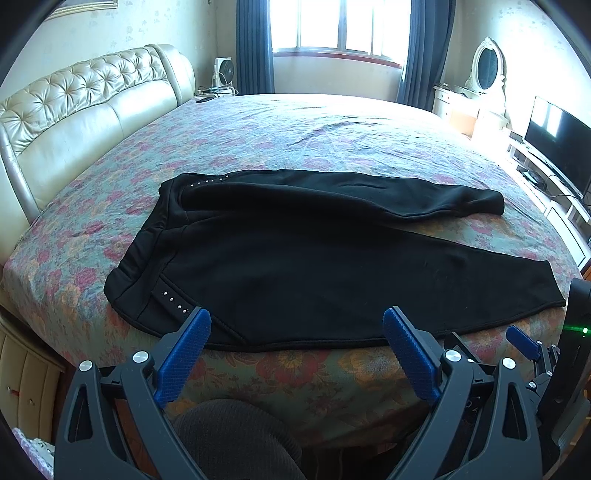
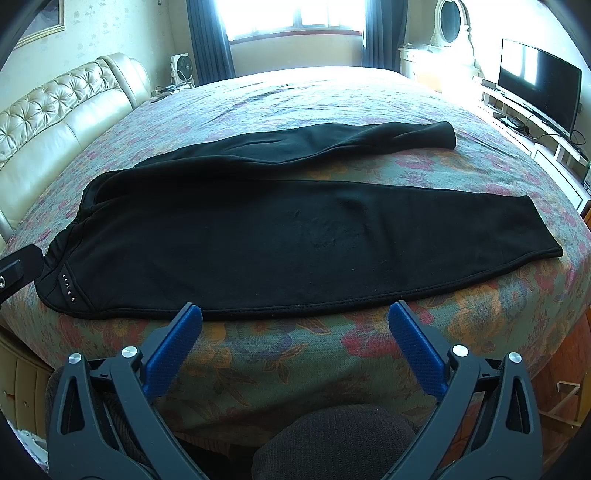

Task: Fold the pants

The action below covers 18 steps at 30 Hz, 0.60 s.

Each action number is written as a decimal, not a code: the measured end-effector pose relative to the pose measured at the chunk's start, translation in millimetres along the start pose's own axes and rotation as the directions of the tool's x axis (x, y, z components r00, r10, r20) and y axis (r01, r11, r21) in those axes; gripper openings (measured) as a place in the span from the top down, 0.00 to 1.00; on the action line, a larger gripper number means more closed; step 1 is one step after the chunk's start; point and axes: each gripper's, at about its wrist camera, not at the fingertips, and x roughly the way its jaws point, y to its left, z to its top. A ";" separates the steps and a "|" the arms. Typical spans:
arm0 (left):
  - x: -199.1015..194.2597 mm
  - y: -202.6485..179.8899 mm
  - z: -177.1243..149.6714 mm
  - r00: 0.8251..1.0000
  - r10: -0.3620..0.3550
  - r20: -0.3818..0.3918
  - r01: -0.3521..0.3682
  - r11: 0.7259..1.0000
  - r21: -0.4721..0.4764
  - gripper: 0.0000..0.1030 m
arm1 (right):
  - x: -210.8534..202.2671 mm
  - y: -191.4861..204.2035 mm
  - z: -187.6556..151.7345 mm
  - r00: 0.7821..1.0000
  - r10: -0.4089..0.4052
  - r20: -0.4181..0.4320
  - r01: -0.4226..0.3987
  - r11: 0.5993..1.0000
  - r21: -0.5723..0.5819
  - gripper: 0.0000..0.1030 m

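Black pants (image 1: 314, 251) lie flat on the bed (image 1: 295, 125), filling the centre of both views; waistband at frame left, two legs running toward frame right. The legs are split apart: the far leg ends in a cuff at mid right of the left wrist view, the near leg ends lower right, with floral cover showing between them. A row of small studs (image 1: 173, 300) sits by the waistband at the near hem; a second row shows at the far side. Left gripper (image 1: 297, 325): jaws spread wide, nothing between them, blue pads (image 1: 184, 354) low in frame just short of the near hem. Right gripper (image 2: 295, 319): jaws likewise spread and empty, tips at the bed edge just below the hem in the right wrist view; it also shows at lower right of the left wrist view. Headboard (image 1: 81, 110) at upper left, window (image 1: 340, 26) top centre, TV (image 1: 561, 147) at right, mirror (image 1: 487, 66) upper right.
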 end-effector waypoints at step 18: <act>3.0 -0.2 -2.2 1.000 -0.001 -0.014 0.001 1.000 -0.001 0.09 | 4.0 -5.3 -1.2 1.000 0.001 -0.007 -0.001 1.000 0.003 0.02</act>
